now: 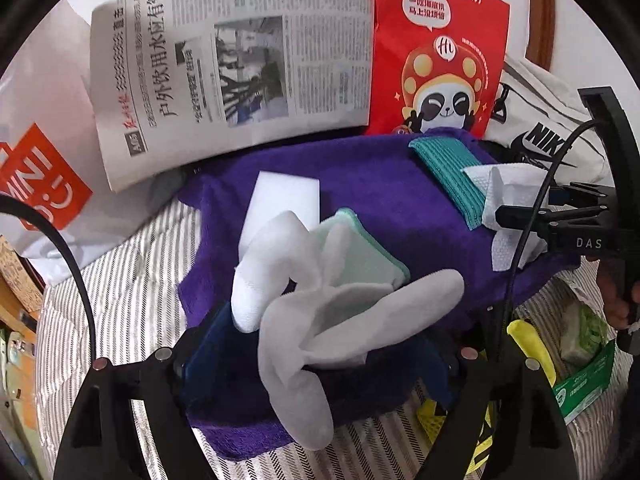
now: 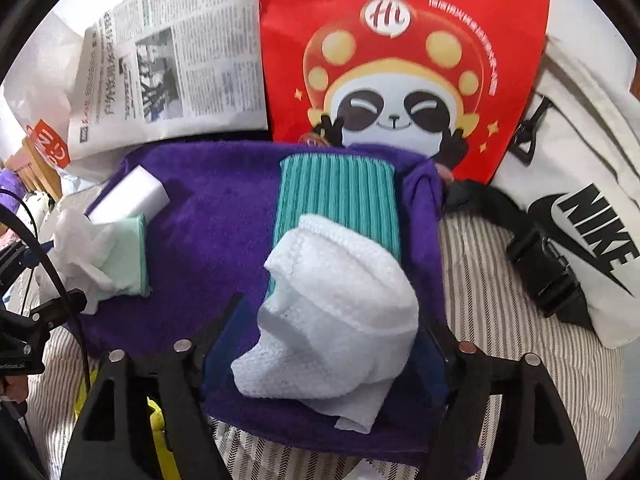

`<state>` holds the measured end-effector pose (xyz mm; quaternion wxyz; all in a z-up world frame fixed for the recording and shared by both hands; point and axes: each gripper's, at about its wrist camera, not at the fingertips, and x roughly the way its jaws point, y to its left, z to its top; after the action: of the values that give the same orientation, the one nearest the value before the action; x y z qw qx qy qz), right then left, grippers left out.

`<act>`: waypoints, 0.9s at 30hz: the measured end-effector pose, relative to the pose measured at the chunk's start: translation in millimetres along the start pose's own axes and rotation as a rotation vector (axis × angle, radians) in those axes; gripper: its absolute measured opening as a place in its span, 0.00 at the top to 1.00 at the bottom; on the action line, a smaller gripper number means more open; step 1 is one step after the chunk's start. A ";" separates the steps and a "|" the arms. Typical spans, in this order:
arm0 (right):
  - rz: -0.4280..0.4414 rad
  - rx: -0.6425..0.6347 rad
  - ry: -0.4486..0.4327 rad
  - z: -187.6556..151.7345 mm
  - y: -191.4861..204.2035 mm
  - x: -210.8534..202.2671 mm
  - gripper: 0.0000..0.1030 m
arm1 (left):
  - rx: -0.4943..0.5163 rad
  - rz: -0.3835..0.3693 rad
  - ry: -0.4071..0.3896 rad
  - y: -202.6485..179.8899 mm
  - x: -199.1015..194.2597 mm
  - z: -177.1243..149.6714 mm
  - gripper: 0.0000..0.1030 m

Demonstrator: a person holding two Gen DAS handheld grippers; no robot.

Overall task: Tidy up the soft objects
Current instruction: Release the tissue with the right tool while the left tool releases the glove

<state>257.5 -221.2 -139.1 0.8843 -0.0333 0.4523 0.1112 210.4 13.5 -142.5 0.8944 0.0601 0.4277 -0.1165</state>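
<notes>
A purple towel (image 1: 360, 184) (image 2: 208, 232) lies spread on a striped bed. On it are a white sponge block (image 1: 284, 196) (image 2: 128, 196), a pale green cloth (image 1: 360, 256) (image 2: 128, 248) and a teal ribbed cloth (image 1: 448, 172) (image 2: 340, 196). My left gripper (image 1: 316, 356) is shut on a white glove (image 1: 320, 312), whose fingers hang over the pale green cloth; the glove also shows in the right wrist view (image 2: 80, 248). My right gripper (image 2: 328, 344) is shut on a crumpled white textured wipe (image 2: 340, 312) just above the teal cloth's near end; the wipe also shows in the left wrist view (image 1: 508, 204).
A newspaper (image 1: 232, 64) and a red panda bag (image 1: 436, 52) stand behind the towel. A white Nike bag (image 2: 580, 184) with a black buckle lies at the right. A white and orange bag (image 1: 40, 184) is at the left. A green packet (image 1: 588, 372) and yellow items lie near the bed edge.
</notes>
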 end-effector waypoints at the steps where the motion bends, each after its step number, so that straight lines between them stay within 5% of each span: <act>1: 0.003 0.000 -0.009 0.6 0.0 -2.3 0.22 | 0.001 0.004 -0.006 0.0 -1.6 0.8 0.18; 14: 0.045 0.044 -0.092 9.1 -7.6 -30.8 0.13 | -0.053 -0.179 -0.041 12.8 -21.0 2.9 0.17; 21: -0.058 0.050 -0.119 7.7 -14.3 -67.0 0.13 | -0.093 -0.248 -0.068 21.2 -32.5 4.2 0.17; 27: -0.127 0.071 -0.029 -36.0 -23.8 -86.6 0.13 | -0.130 -0.268 -0.085 27.8 -38.6 4.5 0.17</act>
<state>185.4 -264.5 -91.4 0.8966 -0.0288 0.4401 0.0392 197.6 45.4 -109.4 0.8901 -0.0606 0.4004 -0.2091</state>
